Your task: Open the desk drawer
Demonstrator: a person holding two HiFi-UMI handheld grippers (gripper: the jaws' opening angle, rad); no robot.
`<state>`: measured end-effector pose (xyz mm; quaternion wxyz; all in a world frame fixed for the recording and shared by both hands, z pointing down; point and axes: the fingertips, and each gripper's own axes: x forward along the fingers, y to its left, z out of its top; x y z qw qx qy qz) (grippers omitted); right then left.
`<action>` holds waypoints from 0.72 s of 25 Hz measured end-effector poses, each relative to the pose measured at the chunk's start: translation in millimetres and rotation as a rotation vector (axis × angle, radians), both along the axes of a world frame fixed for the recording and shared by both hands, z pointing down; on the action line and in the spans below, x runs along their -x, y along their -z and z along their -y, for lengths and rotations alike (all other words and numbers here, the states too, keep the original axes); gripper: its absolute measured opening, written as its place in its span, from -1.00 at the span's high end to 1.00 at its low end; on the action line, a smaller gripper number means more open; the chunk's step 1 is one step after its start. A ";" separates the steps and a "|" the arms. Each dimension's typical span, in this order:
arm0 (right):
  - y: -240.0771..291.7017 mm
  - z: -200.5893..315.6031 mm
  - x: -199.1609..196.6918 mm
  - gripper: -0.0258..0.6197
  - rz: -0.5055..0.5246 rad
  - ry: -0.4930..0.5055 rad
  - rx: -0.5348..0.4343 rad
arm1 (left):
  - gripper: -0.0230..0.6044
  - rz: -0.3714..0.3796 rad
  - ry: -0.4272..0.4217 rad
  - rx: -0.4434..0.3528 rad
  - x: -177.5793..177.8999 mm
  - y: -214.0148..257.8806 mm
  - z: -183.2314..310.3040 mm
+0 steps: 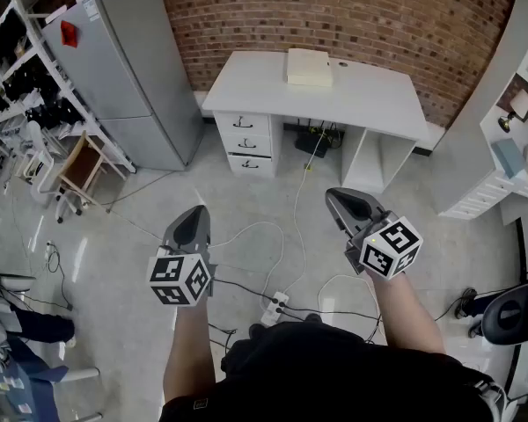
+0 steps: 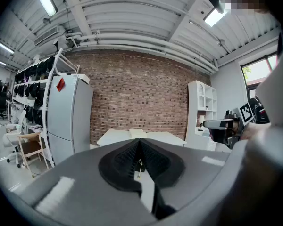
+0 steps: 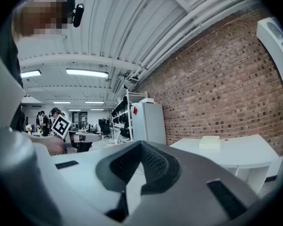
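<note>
**Head view: desk drawers (image 1: 244,141) all shut, far ahead**

Three white fronts with small dark handles are stacked under one end of the white worktop (image 1: 370,95), each flush with the frame. They stand well ahead of the left hand-held gripper (image 1: 192,216) and the right hand-held gripper (image 1: 345,202), roughly between the two. Each has its jaws pressed together on nothing, above the floor. A pale box (image 1: 309,66) rests on the worktop beyond.
</note>
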<state>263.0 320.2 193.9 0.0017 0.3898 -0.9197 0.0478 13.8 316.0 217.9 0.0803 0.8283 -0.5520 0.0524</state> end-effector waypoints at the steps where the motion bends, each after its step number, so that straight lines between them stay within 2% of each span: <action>1: -0.1 1.1 -2.2 0.89 0.001 -0.005 -0.002 | 0.89 0.000 0.000 0.003 -1.0 -1.6 0.2; 14: 4.3 3.0 -9.1 0.89 0.012 -0.003 -0.025 | 0.89 0.004 -0.031 -0.002 -21.1 -0.3 0.8; 18: 9.1 -1.5 -9.4 0.89 -0.014 -0.002 -0.043 | 0.89 0.004 -0.023 -0.006 -20.3 2.1 -1.9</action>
